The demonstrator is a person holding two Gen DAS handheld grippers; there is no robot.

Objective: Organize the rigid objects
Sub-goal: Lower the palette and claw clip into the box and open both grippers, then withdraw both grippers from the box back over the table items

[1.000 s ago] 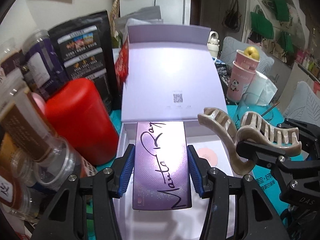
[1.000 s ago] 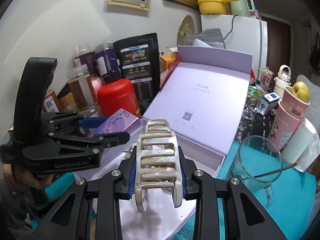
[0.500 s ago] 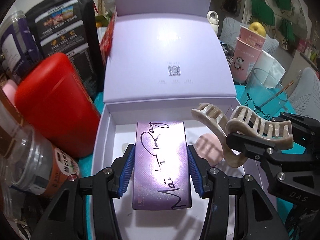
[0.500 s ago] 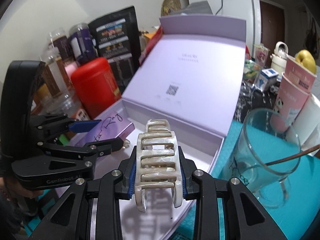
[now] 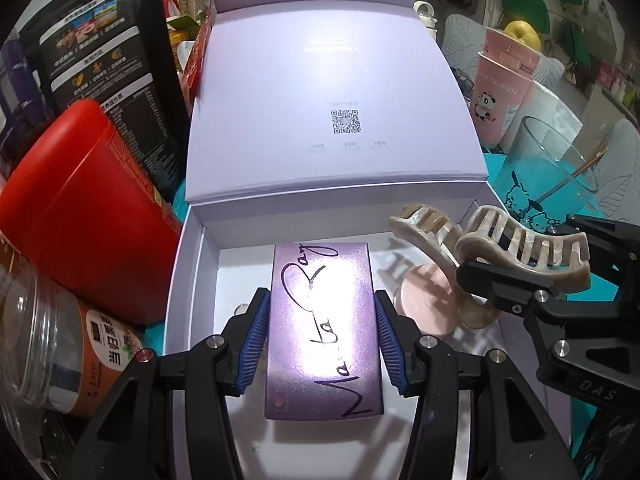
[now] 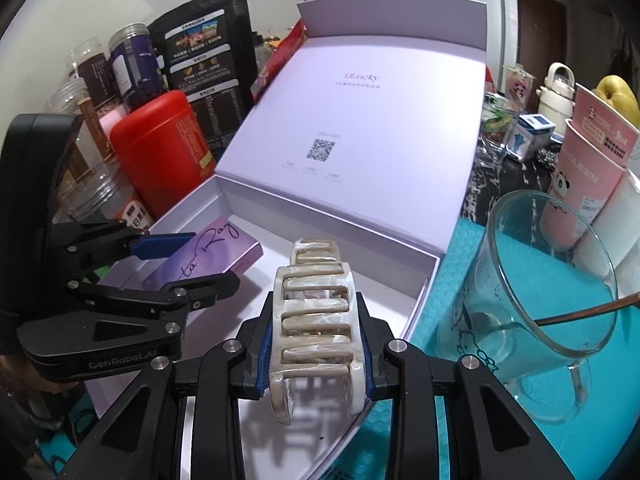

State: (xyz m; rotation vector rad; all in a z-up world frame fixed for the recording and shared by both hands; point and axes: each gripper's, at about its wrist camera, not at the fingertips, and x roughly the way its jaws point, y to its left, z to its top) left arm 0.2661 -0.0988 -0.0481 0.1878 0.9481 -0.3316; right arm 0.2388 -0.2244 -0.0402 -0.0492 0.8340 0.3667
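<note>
Left gripper [image 5: 323, 338]: I am gripping the purple Manta Ray box [image 5: 323, 332] over the open lavender gift box [image 5: 188, 280].
Right gripper [image 6: 316, 346]: I am clamping a cream hair claw clip [image 6: 314, 312] beside it.

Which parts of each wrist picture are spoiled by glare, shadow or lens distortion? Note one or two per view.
Left wrist view: a bright glare patch washes out the middle of the purple box, and the fisheye bends the open lid outward, with dark corners. Right wrist view: the hair claw casts a sharp barred shadow on the lavender box floor; the glass cup bulges.
</note>
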